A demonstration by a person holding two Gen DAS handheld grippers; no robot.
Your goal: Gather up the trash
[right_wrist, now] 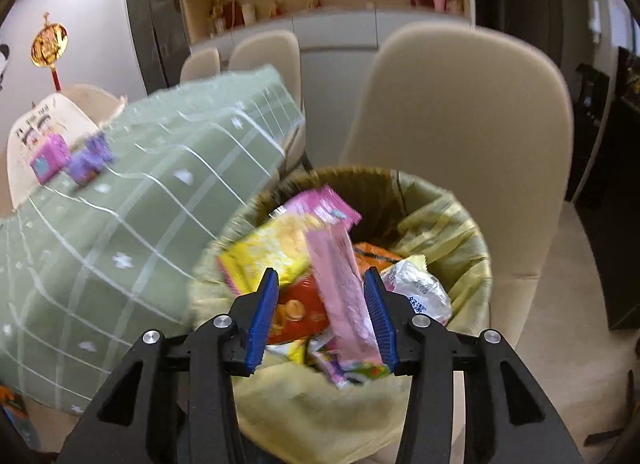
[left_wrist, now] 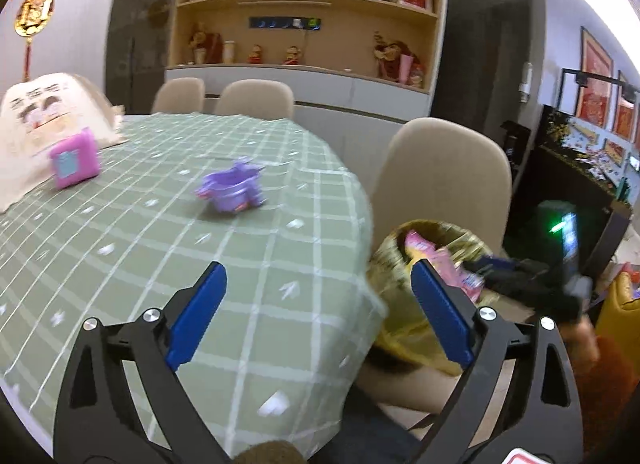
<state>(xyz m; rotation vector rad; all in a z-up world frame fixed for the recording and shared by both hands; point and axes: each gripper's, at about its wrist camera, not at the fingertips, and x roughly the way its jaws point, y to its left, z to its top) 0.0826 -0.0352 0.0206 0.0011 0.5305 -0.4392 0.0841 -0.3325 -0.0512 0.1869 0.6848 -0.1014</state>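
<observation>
Trash mostly sits in the bin, which has a yellowish liner and stands on the floor just beside the table, in front of a beige chair. Inside it's a pile of snack wrappers: a yellow one, a red one, something orange further back, and a white crinkly bag on the right side. The right gripper hovers over the bin with its blue pads apart, and a long pink wrapper stands upright-ish between them. It lies right by the right-hand pad, but the picture is blurry there, so whether it's touching is hard to say; the left-hand pad is clearly off it, so it isn't pinched. The left gripper is spread wide with nothing between its fingers, pointing across the table's near edge. On the green checked tablecloth there's a purple toy-looking thing near the middle and a pink box further left, just in front of a cream bag with a printed face. From the left wrist view the bin peeks out past the table edge with pink packaging in it, and the other gripper's black body shows over it, blurred. More beige chairs and a shelf unit full of figurines sit at the back.
</observation>
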